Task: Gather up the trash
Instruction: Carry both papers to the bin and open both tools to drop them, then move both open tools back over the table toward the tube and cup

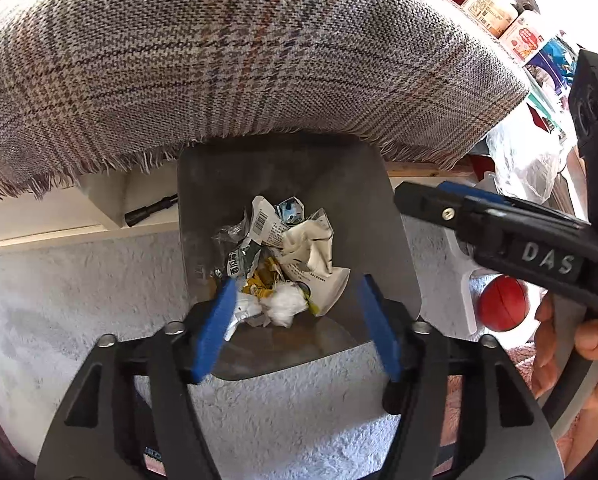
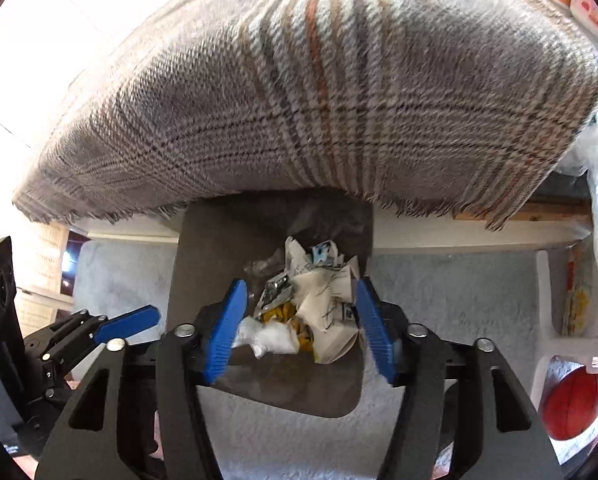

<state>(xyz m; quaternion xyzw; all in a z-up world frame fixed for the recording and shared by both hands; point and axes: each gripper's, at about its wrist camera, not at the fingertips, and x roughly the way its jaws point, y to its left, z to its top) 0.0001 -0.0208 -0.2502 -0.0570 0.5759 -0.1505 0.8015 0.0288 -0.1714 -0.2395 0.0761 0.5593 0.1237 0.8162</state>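
Observation:
A grey bin (image 1: 339, 176) stands on a white carpet, seen from above in both wrist views. It holds a trash pile (image 1: 295, 256) of crumpled white paper, a barcode wrapper, yellow scraps and a white tissue (image 1: 283, 306). My left gripper (image 1: 297, 326) hangs over the bin's near rim, open, with its blue pads apart and touching nothing. My right gripper (image 2: 299, 328) hovers open over the same trash pile (image 2: 315, 312) in the bin (image 2: 203, 248). From the left wrist the right gripper (image 1: 431, 200) reaches in from the right. The left gripper's finger (image 2: 131, 322) shows at the left of the right wrist view.
A plaid fringed blanket (image 1: 259, 60) overhangs the bin's far side. Fluffy white carpet (image 1: 79, 288) surrounds the bin. A red ball (image 1: 503, 300), a white stand (image 2: 547, 320) and a clear plastic bag (image 1: 527, 160) lie to the right. A hand (image 1: 579, 344) holds the right gripper.

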